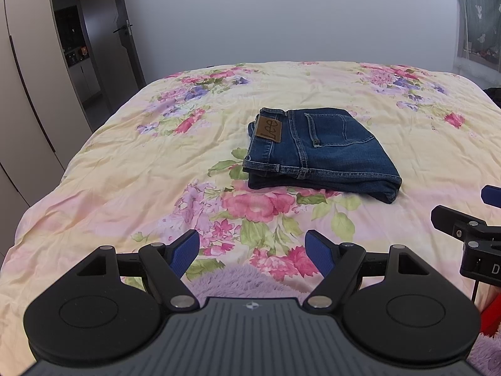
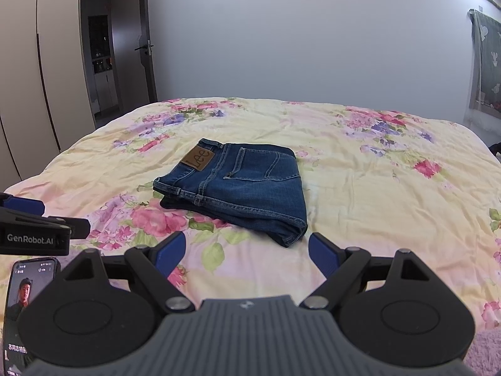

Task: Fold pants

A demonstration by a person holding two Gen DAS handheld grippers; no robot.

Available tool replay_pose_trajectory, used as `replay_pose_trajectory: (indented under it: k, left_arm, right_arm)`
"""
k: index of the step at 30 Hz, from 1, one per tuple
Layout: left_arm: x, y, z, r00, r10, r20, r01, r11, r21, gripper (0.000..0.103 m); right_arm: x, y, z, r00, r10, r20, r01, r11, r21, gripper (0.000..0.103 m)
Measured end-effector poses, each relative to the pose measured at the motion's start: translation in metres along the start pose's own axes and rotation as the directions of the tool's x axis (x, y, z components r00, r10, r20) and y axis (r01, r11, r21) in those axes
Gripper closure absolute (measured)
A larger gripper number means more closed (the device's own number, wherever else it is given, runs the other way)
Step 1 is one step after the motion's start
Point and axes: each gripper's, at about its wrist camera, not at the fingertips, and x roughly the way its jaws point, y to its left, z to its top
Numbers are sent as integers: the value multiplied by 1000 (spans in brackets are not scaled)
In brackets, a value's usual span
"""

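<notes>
Dark blue jeans (image 1: 316, 150) (image 2: 238, 185) lie folded into a compact stack on the floral bedspread (image 1: 141, 172) (image 2: 375, 194), back pocket and brown leather patch facing up. My left gripper (image 1: 252, 252) hovers open over the near part of the bed, well short of the jeans, with nothing between its blue pads. My right gripper (image 2: 245, 255) is open too, its fingers just in front of the stack's near corner and holding nothing. In the left wrist view, part of the right gripper shows at the right edge.
A phone (image 2: 22, 307) with a lit screen sits at the lower left of the right wrist view. Wardrobe doors (image 1: 28, 94) and an open doorway (image 2: 100, 53) stand left of the bed. A curtained window (image 1: 479, 22) is at the right. Purple fuzzy fabric (image 1: 244, 282) lies at the bed's near edge.
</notes>
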Motion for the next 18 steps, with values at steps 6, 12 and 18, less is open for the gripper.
replay_pose_trajectory:
  k: [6,12,18]
  left_arm:
    - [0,0,0,1000,-1,-1,1,1000,1,13]
    - [-1,-2,-1,1000,-6,2,6,1000,6,13]
    - [-1,-3,-1,1000,-17,2,17,1000,5,13]
  right_arm:
    - [0,0,0,1000,0,0,0,1000,0,21]
    - [1,0,-1,1000,-2,-4,2,1000,4,21]
    - [1,-1,-3,1000,1,-13,-1,1000,7,21]
